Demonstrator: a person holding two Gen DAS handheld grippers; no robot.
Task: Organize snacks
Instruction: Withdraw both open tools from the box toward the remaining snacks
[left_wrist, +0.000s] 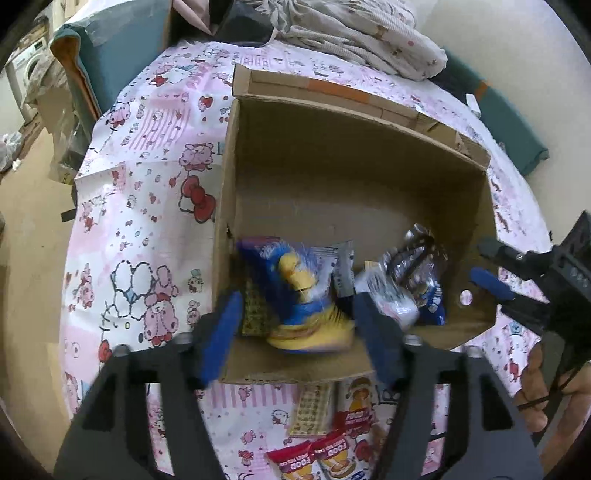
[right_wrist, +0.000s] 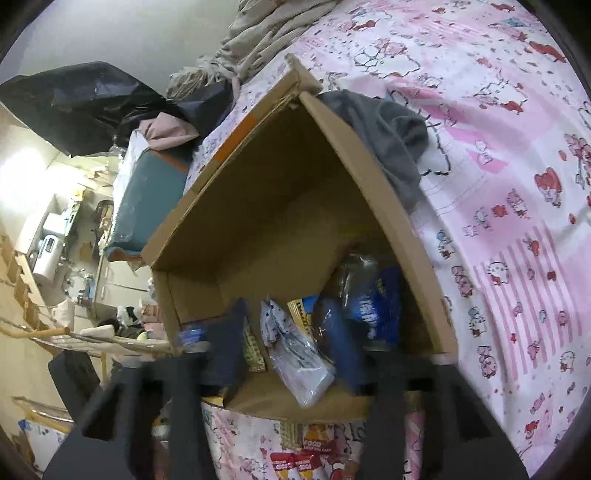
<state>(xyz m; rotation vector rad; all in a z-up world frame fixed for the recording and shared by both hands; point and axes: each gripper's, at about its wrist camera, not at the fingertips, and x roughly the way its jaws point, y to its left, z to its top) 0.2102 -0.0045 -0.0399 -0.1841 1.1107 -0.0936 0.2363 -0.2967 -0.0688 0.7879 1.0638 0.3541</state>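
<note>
Presently: cardboard box (left_wrist: 354, 177), open-topped on the bed (left_wrist: 147, 184), serving as the collecting bin. Contents: yellow-and-blue snack packet (left_wrist: 303, 295), blurred, apparently just dropped; silver and blue packets (left_wrist: 417, 273) alongside. Left gripper (left_wrist: 299, 328), jaws spread, empty, above the box. Right gripper (right_wrist: 288, 343), jaws spread, empty. Red packets (left_wrist: 332, 454) outside the box, unsorted.

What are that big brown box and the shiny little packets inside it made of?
The box looks like plain corrugated cardboard: matte brown, with folded flaps and raw cut edges. The snack packets seem to be thin plastic or foil film, glossy and crinkled, catching the light. The table cover looks like printed fabric or plastic; hard to tell.
</note>
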